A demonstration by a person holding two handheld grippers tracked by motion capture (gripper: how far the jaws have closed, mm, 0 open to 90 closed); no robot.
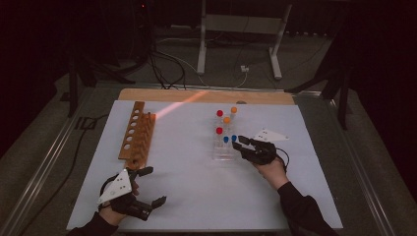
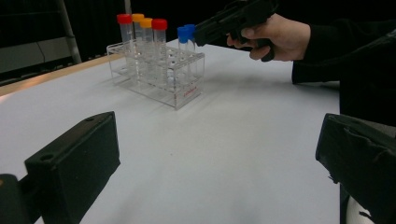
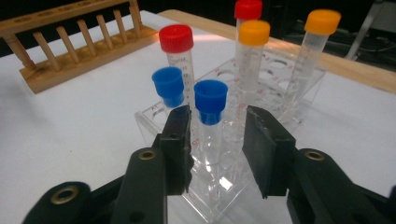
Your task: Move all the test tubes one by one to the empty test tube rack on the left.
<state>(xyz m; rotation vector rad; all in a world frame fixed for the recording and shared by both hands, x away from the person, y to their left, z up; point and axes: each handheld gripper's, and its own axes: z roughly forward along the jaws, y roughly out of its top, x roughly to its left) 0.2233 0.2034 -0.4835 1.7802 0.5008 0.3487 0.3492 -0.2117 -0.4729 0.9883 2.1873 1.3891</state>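
The right gripper (image 3: 217,140) points its two flat, matte black jaws at a clear acrylic tube rack (image 3: 219,186); a blue-capped tube (image 3: 210,105) stands between them, the left pad close against its transparent wall, the right pad with a visible gap, so the jaws are apart and not clamped. In the high view that gripper (image 1: 242,143) sits at 3 o'clock of the rack (image 1: 223,152), its grey three-cornered plate on top; the rack stands right of the middle of the smooth white tabletop (image 1: 196,187). A second blue-capped tube (image 3: 169,86) stands at 10 o'clock of the first; behind them rise a red-capped tube (image 3: 177,39), two orange-capped tubes (image 3: 254,32) and another red cap, all round screw caps on slim cylinders printed with fine graduations. A wooden tube rack (image 1: 137,135) with drilled round holes and turned pegs lies at 9 o'clock of the acrylic one, well apart. The left gripper (image 1: 150,186) rests near the board's front edge at 7 o'clock; its blocky jaws stand wide apart over bare table, holding nothing.
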